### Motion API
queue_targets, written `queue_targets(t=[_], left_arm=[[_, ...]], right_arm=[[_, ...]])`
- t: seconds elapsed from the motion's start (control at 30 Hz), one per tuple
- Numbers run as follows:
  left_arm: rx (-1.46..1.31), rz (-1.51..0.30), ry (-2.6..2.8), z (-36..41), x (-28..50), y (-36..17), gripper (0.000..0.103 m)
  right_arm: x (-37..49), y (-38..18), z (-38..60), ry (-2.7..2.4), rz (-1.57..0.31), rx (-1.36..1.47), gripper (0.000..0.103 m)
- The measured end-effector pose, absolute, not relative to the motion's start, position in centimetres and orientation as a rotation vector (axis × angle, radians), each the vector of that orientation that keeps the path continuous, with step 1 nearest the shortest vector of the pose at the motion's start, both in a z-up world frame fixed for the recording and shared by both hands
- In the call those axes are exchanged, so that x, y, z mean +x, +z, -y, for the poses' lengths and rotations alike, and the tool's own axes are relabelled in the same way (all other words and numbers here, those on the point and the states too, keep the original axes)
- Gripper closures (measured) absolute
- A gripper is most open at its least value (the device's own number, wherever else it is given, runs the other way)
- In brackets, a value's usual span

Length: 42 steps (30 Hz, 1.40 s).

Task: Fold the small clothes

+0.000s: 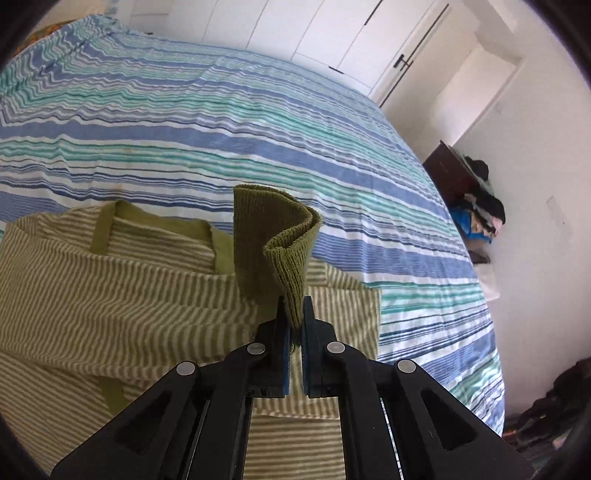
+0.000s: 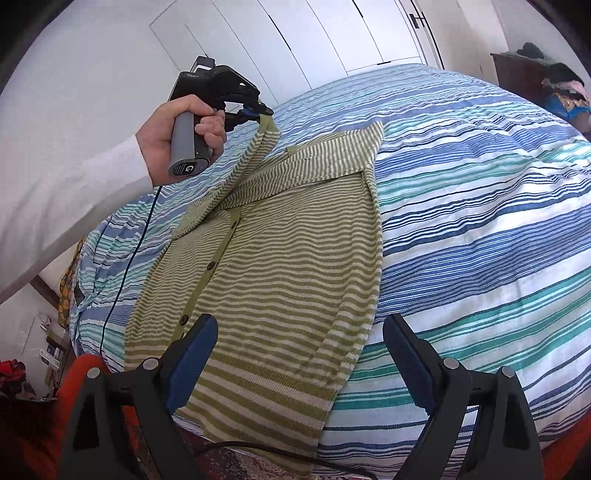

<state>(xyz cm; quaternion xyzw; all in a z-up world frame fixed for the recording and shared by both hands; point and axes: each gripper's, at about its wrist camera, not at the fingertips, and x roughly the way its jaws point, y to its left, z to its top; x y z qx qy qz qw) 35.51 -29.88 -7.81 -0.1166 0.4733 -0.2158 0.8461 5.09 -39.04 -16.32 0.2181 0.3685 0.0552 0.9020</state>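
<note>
Green-and-cream striped cardigan [image 2: 280, 266] lies buttoned, one sleeve cuff [image 1: 275, 243] lifted.

You are working in a bedroom of a home. A wide bed [image 1: 258, 122] fills both views, covered in a blue, teal and white striped spread [image 2: 480, 206]. Behind it runs a wall of white built-in wardrobe doors [image 1: 332, 33] with dark handles. A dark wooden dresser [image 1: 448, 173] in the corner carries what looks like heaped clothes [image 1: 480, 210], though blurred.
</note>
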Motion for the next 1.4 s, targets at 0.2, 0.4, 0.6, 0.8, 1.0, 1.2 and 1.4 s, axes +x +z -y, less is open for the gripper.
queue_targets(t=[0.2, 0.4, 0.6, 0.8, 1.0, 1.2, 1.4], left_arm=[[-0.146, -1.016, -0.486, 32.3, 34.0, -9.4, 0.1], [0.159, -1.11, -0.579, 35.3, 31.3, -13.4, 0.048], [0.16, -1.098, -0.648, 32.0, 28.1, -11.7, 0.03], [-0.011, -1.076, -0.508, 19.6, 24.9, -10.2, 0.012], [0.074, -1.107, -0.33, 9.9, 16.9, -13.3, 0.012], [-0.047, -1.174, -0.265, 5.8, 11.2, -16.8, 0.012], [0.049, -1.112, -0.297, 6.7, 8.6, -16.8, 0.012]], right_arm=[[5.1, -16.9, 40.4, 0.077, -0.774, 0.507, 0.013], [5.3, -17.5, 40.8, 0.066, -0.794, 0.531, 0.013], [5.2, -17.4, 41.4, 0.042, -0.782, 0.543, 0.013], [4.7, -16.5, 42.0, 0.006, -0.729, 0.544, 0.013], [4.6, -15.6, 40.9, -0.004, -0.704, 0.472, 0.013], [4.9, -15.0, 36.9, 0.043, -0.707, 0.295, 0.013], [5.0, -15.8, 34.1, 0.052, -0.758, 0.186, 0.013]])
